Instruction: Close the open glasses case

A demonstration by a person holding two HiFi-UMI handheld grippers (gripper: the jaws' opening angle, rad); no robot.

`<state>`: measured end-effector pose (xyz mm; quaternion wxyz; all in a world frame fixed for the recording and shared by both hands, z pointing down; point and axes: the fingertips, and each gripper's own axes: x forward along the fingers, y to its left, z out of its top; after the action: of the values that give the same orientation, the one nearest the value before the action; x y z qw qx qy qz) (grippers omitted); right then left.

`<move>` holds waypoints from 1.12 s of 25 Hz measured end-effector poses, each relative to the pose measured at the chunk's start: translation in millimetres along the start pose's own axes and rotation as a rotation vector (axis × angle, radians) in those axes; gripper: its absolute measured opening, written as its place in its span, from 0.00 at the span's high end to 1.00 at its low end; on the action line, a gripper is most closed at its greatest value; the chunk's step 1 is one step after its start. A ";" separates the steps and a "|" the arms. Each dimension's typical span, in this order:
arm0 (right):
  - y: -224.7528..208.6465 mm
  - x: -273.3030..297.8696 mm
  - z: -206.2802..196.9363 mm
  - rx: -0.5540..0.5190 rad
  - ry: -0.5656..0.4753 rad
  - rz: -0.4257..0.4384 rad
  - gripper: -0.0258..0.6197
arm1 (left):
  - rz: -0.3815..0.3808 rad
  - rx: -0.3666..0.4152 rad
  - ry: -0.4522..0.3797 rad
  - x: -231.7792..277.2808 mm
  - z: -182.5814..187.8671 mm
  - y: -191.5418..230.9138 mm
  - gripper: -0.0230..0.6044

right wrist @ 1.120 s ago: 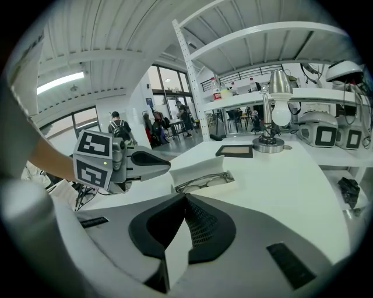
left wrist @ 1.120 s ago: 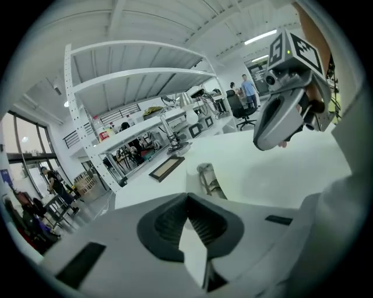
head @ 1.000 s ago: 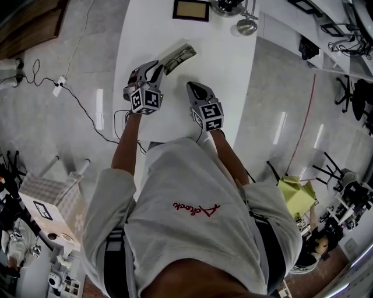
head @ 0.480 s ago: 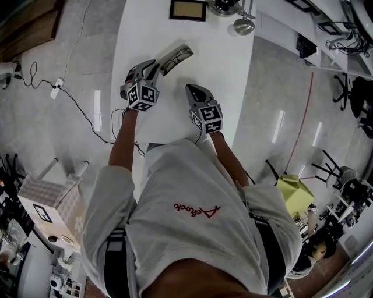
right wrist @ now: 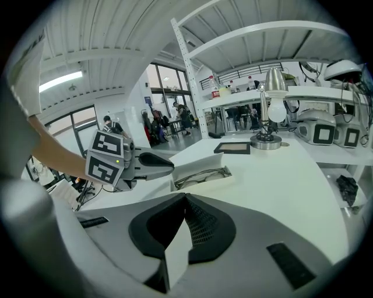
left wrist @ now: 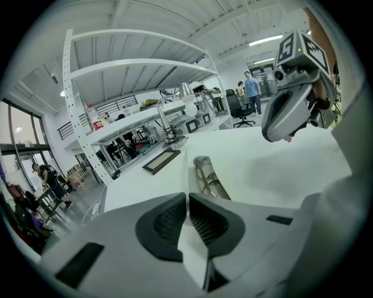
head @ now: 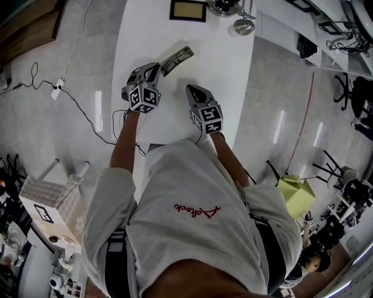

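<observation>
Compared with a second ago, finds one change only: left gripper (head: 155,70), then spread wide by the case, now closing its jaws, almost together, with nothing between them. Otherwise much as before, hands and case alike.

Largest first: white table (head: 227,64), running away from the person, with a dark framed board (head: 189,10) and a desk lamp (head: 243,24) at its far end.

Next, glasses case (head: 176,59): lies left of the table's middle, still open, lid apparently standing along the long edge away from the right gripper. Slants in the head view up and to the right, so points its long axis nearly straight away from the left jaws. Shows end-on in the left gripper view (left wrist: 208,180) and broadside in the right gripper view (right wrist: 201,174).

Then the grippers. Left tips just beside the case's near end, touching or not cannot be told. Right gripper (head: 194,88) well apart, off the case's long side, jaws together on nothing.

Smallest: glasses (right wrist: 204,172), lying inside the case.

Judging by this, favours the left hand as nearer, and probably calls for tipping the lid over sideways across that long axis.
</observation>
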<state>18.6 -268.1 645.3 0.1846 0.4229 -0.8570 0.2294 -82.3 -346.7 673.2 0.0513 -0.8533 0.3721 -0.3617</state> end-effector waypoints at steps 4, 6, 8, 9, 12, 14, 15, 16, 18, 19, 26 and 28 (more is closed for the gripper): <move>-0.1 -1.4 -1.1 0.004 -0.002 -0.001 0.92 | -0.009 0.005 -0.007 -3.0 4.2 -9.1 0.89; -1.5 -2.4 -2.1 0.006 -0.002 -0.006 0.92 | -0.023 0.009 -0.010 -4.8 6.1 -16.9 0.89; -3.0 -3.1 -2.2 0.007 -0.004 -0.011 0.92 | -0.040 0.007 -0.018 -6.2 7.0 -25.7 0.88; -3.4 -3.6 -2.0 0.007 -0.005 -0.013 0.92 | -0.049 0.002 -0.021 -6.8 7.1 -30.1 0.88; -4.5 -5.7 -2.8 0.012 -0.009 -0.016 0.92 | -0.070 -0.002 -0.018 -7.0 6.7 -42.9 0.88; -5.9 -6.8 -3.4 0.014 -0.009 -0.018 0.92 | -0.088 -0.004 -0.014 -6.0 6.2 -49.9 0.87; -6.6 -7.4 -3.6 0.014 -0.009 -0.019 0.92 | -0.096 -0.006 -0.012 -5.5 5.9 -52.9 0.87; -7.1 -8.1 -3.9 0.014 -0.008 -0.020 0.92 | -0.103 -0.009 -0.010 -5.0 5.6 -55.9 0.87; -7.7 -9.7 -4.6 0.018 -0.008 -0.020 0.92 | -0.117 -0.015 -0.005 -3.9 4.8 -62.0 0.87; -8.0 -10.5 -4.8 0.021 -0.009 -0.020 0.92 | -0.123 -0.017 -0.002 -3.3 4.4 -65.0 0.87; -11.1 -10.9 -2.7 0.021 -0.017 -0.025 0.92 | -0.135 -0.043 0.012 1.0 -1.7 -72.0 0.87; -11.7 -11.5 -3.6 0.021 -0.017 -0.026 0.92 | -0.137 -0.046 0.012 1.7 -1.3 -71.9 0.87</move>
<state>35.1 -265.0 645.2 0.1759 0.4376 -0.8506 0.2326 -39.3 -296.0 700.9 0.0047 -0.8755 0.3214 -0.3608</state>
